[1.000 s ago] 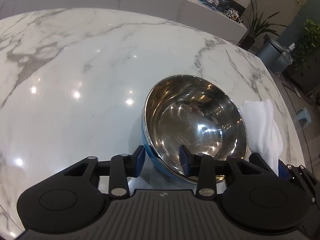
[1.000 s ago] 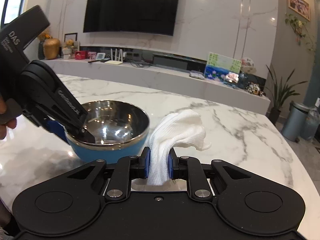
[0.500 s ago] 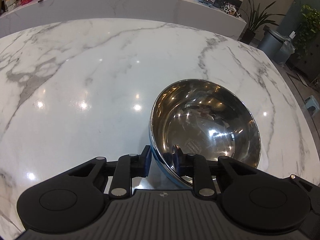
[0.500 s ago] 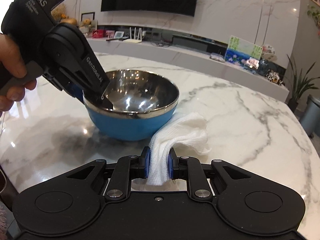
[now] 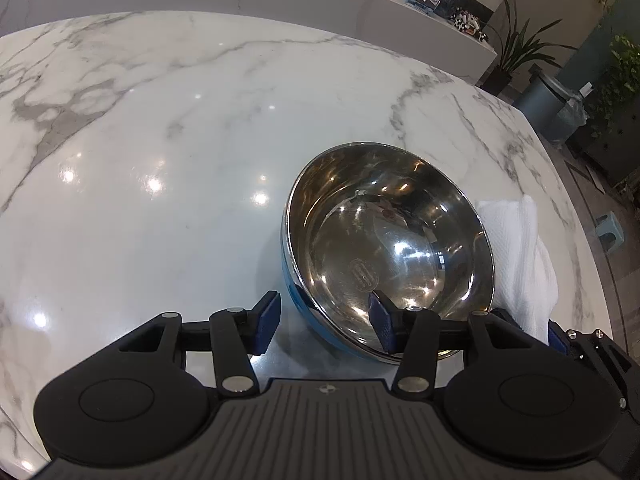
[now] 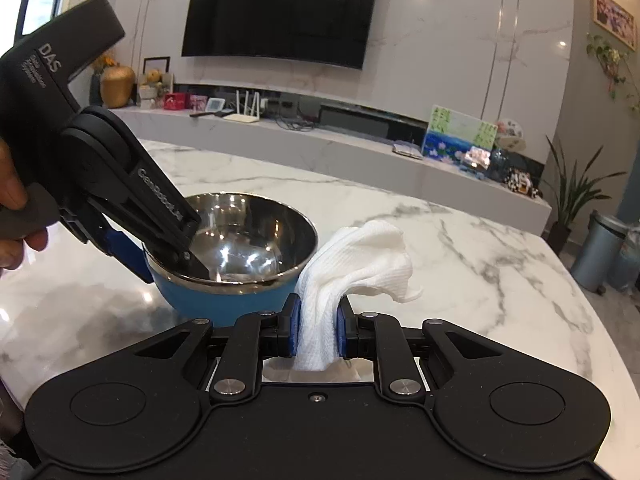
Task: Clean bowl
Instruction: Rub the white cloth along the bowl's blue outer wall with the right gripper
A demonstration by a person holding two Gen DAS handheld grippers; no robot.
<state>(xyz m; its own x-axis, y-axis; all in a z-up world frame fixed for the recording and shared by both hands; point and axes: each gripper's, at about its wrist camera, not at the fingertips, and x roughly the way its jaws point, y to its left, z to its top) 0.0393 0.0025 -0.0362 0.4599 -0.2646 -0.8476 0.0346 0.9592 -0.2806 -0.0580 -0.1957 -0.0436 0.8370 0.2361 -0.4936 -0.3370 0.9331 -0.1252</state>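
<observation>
Straddling the bowl [image 5: 390,248] rim, left gripper [image 5: 326,322] sits spread wide, one finger inside, one outside; right gripper [image 6: 316,332] clamps the white cloth [image 6: 356,264] beside it.

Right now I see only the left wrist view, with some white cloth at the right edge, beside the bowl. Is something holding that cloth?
Observer: Yes. The right gripper is shut on the cloth, and the free end flops forward above the table.
Operator: Is the cloth inside the bowl?
Observer: No. It is to the right of the bowl, outside the rim. I cannot tell if they touch.
Operator: How does my left gripper stand from that side?
Observer: The left gripper slants down from the upper left, with a hand on its handle.
</observation>
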